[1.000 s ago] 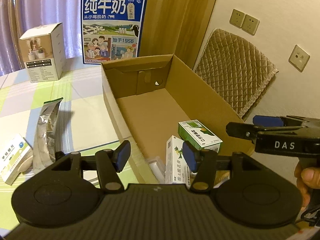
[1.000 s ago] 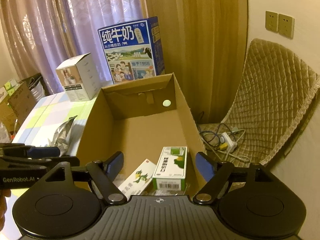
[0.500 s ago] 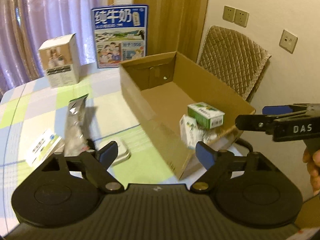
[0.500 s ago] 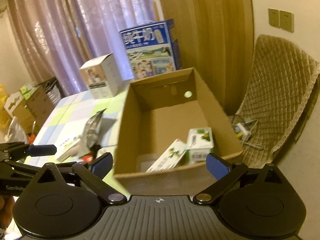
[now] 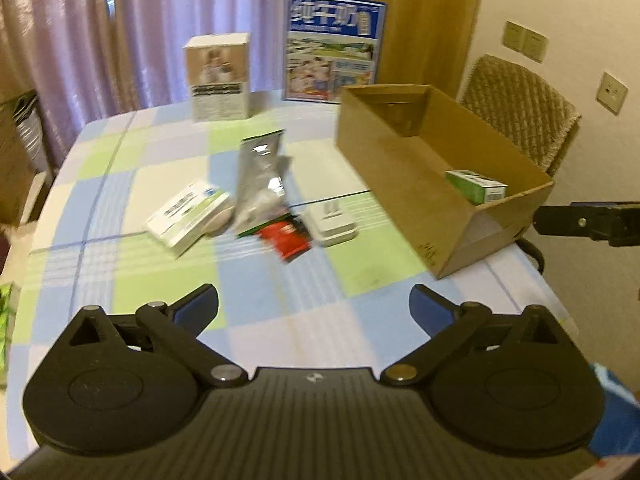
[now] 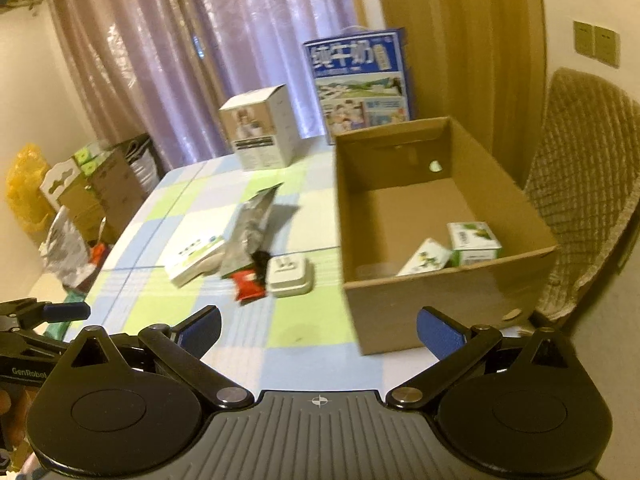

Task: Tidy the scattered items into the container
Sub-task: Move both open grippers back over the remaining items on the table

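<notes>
Since both grippers, left & right, hang spread w/ nothing held, foil pouch looks light, crinkly; pinch its edge.

Left gripper and right gripper, fingers wide apart, empty.

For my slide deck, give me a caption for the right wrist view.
Open right claw faces a cardboard box holding two green-and-white cartons, with packets still scattered on the checked tablecloth.
</notes>
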Available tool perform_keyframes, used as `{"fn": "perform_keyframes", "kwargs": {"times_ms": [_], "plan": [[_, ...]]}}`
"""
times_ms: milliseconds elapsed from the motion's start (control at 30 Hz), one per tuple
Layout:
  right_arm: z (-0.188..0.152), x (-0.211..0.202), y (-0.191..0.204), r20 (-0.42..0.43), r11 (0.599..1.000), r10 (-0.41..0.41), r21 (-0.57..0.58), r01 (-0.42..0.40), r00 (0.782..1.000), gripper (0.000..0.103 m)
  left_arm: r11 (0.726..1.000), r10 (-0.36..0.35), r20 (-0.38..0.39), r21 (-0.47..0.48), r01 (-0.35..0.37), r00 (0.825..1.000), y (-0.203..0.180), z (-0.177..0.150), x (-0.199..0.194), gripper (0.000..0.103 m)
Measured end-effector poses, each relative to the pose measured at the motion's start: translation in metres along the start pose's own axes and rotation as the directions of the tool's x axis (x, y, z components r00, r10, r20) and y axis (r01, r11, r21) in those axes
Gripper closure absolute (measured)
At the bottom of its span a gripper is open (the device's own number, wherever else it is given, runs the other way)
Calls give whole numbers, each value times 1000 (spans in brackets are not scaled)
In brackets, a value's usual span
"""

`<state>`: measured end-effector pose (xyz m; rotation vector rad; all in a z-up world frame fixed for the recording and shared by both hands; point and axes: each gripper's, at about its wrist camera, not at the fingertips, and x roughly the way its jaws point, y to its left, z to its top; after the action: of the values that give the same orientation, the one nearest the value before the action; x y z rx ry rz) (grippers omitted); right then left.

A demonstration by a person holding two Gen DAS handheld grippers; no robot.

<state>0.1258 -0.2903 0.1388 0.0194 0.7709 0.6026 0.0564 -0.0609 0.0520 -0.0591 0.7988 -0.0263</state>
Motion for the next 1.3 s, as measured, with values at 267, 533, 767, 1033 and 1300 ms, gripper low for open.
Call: {"fn": "perform_keyframes", "kwargs": {"times_ms": [267, 533, 767, 1033, 1300], "plan": [[-14, 22, 40, -36, 999, 32, -42, -33, 999, 2, 999, 46, -14, -21, -47, 999, 45, -16, -14, 1], [-21, 44, 56, -76, 997, 49, -61, -54, 996, 2, 997, 69, -33, -31, -70, 997, 69, -26, -9, 1], [-25, 60, 64, -99, 995, 49, -84, -58, 994, 2, 998, 65, -53, -25, -66, 996, 80, -30, 6, 1], [-21, 86, 68, -119, 992, 53, -108, -66, 992, 2, 999, 51, -73, 2, -51, 996, 92, -28, 28, 1], [-14, 121, 70, -133, 990, 47, -127, -64, 990, 2, 999, 48, -90, 25, -46, 995, 110, -20, 56, 1]]}}
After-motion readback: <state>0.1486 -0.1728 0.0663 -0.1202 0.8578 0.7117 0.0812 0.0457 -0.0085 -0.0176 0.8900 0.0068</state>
